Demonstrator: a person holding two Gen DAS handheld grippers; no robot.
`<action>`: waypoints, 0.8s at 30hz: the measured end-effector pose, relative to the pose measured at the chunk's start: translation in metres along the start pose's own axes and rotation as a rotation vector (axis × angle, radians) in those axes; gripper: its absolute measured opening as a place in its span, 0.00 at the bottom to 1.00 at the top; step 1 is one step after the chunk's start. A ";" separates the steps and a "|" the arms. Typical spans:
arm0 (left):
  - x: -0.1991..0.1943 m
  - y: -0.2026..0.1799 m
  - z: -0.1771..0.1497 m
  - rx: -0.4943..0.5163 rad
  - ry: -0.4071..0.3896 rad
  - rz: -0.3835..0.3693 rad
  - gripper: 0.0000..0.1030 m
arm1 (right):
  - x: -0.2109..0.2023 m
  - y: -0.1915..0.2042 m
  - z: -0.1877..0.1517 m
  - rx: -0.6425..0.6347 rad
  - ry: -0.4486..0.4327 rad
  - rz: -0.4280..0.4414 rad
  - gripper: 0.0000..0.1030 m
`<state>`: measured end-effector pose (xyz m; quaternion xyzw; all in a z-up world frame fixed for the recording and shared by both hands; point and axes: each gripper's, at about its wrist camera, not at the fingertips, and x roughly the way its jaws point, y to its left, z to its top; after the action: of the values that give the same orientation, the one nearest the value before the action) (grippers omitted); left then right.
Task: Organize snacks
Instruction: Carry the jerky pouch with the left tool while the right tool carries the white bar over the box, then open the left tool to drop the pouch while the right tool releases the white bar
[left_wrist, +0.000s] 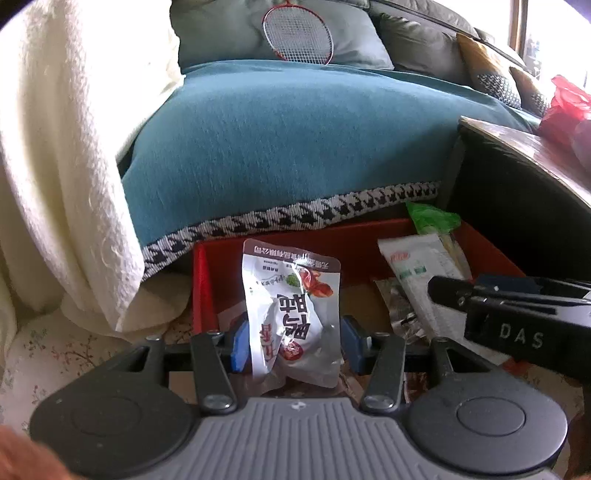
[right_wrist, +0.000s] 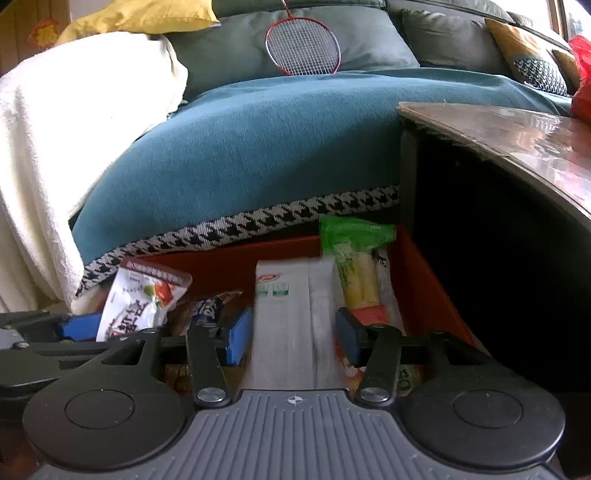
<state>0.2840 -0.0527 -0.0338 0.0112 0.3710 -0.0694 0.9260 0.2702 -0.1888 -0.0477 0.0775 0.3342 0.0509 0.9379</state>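
Left view
- Tongs: the left tongs (left_wrist: 293, 343) are clamped on a white pouch (left_wrist: 295, 295), one blue pad on each side edge.
- Pouch: stands upright in the grip over the left half of the red box (left_wrist: 351, 236), apparently clear of its floor.
- Risk: the pouch is crumpled and slick-looking. A pinch on the edges alone could let it twist or slide out and land across the box's left wall.
- Room: beyond the box's back wall hangs the checked hem of the teal sofa cover (left_wrist: 277, 147), so there is no room to push further back. Left of the box a cream blanket (left_wrist: 55, 147) drapes to the floor and could snag.

Right view
- Tongs: the right tongs (right_wrist: 293, 332) have a pad at each long edge of a white packet (right_wrist: 284, 317). The packet is smeared by motion, so I cannot tell whether it is pinched or slipping free.
- Packet: lies lengthwise over the middle of the box, pointing at the back wall, just left of a green and yellow packet (right_wrist: 354, 266).
- Risk: if it slips early it may land crooked on the snacks below it.
- Room: right of the box stand a dark panel and the overhanging tabletop (right_wrist: 517, 133), so lifting on that side risks a knock. The left tongs crowd in from the box's left.
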 end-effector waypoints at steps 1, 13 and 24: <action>0.001 0.001 0.000 -0.002 0.002 0.001 0.42 | -0.001 0.000 0.000 0.001 -0.011 -0.006 0.58; -0.037 -0.002 0.010 0.012 0.001 0.063 0.53 | -0.035 0.000 0.008 -0.023 -0.058 -0.050 0.69; -0.144 0.018 0.001 -0.067 -0.096 0.065 0.76 | -0.121 0.039 0.012 -0.058 -0.117 -0.007 0.79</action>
<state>0.1846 -0.0178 0.0654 -0.0110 0.3275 -0.0272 0.9444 0.1827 -0.1699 0.0437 0.0520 0.2775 0.0529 0.9579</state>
